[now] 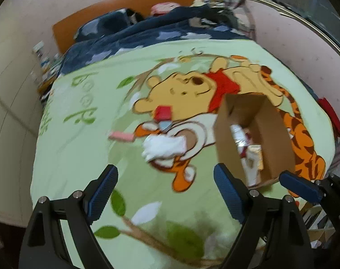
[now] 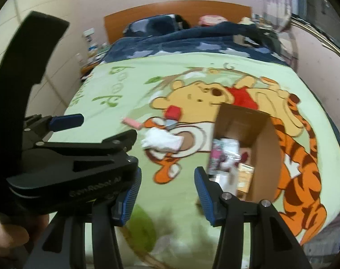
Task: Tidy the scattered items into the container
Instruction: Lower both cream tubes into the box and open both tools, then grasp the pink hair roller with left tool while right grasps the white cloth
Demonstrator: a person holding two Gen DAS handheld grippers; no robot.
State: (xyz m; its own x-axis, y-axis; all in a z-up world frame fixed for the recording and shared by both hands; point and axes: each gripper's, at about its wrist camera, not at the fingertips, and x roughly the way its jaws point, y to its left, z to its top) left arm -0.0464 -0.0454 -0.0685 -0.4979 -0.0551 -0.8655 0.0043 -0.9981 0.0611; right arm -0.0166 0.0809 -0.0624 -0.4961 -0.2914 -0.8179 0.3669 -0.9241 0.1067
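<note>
An open cardboard box (image 1: 268,134) (image 2: 266,148) stands on a green cartoon blanket (image 1: 80,148) (image 2: 174,192) and holds several packets. Left of it lie a white crumpled cloth (image 1: 163,146) (image 2: 162,142), a pink flat item (image 1: 121,136) (image 2: 132,122), a red block (image 1: 163,112) (image 2: 174,112) and a small light-blue piece (image 1: 165,125) (image 2: 171,124). My left gripper (image 1: 165,195) is open and empty, near the blanket's front. My right gripper (image 2: 167,196) is open and empty beside the box's near corner. The left gripper's body (image 2: 64,157) shows at the left of the right wrist view.
A dark blue cloud-print duvet (image 1: 136,38) (image 2: 192,42) and an orange headboard (image 1: 125,6) (image 2: 176,11) lie at the far end. Pink walls flank the bed. A red object (image 1: 331,114) sits at the bed's right edge.
</note>
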